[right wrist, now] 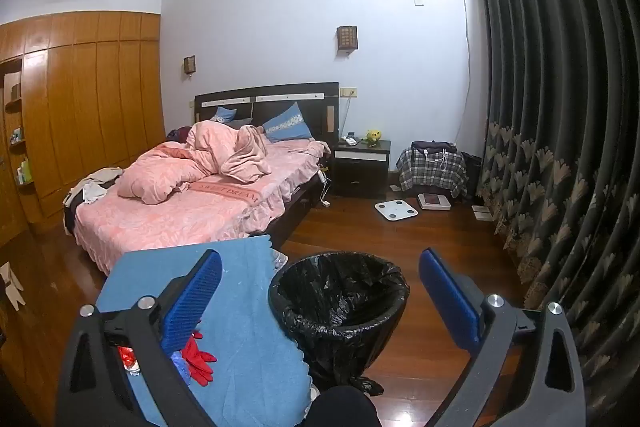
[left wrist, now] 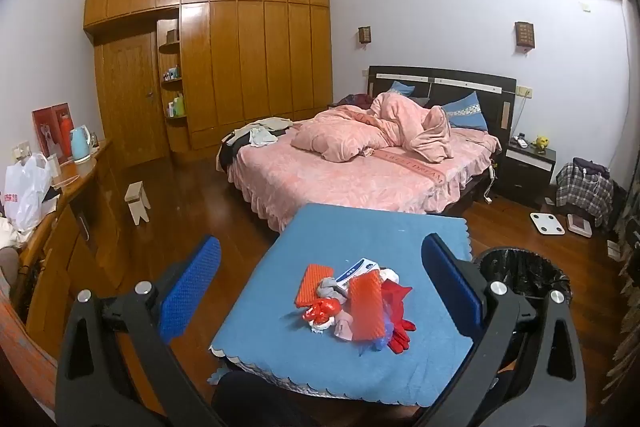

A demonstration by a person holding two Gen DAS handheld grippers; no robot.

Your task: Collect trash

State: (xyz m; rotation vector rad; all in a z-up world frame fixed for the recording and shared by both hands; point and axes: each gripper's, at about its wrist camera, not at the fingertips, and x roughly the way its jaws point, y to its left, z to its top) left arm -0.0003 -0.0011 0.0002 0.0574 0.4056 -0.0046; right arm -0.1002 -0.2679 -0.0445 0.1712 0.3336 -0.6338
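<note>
Trash pile [left wrist: 352, 301]: two orange pieces, one bin [right wrist: 340, 301]

Home bedroom: unmade bed [left wrist: 360, 163], wooden wardrobe [left wrist: 240, 59], nightstand [right wrist: 362, 167].

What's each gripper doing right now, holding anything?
Left gripper: open, empty, above the trash pile on the blue cloth.
Right gripper: open, empty, above the black-lined bin.
</note>
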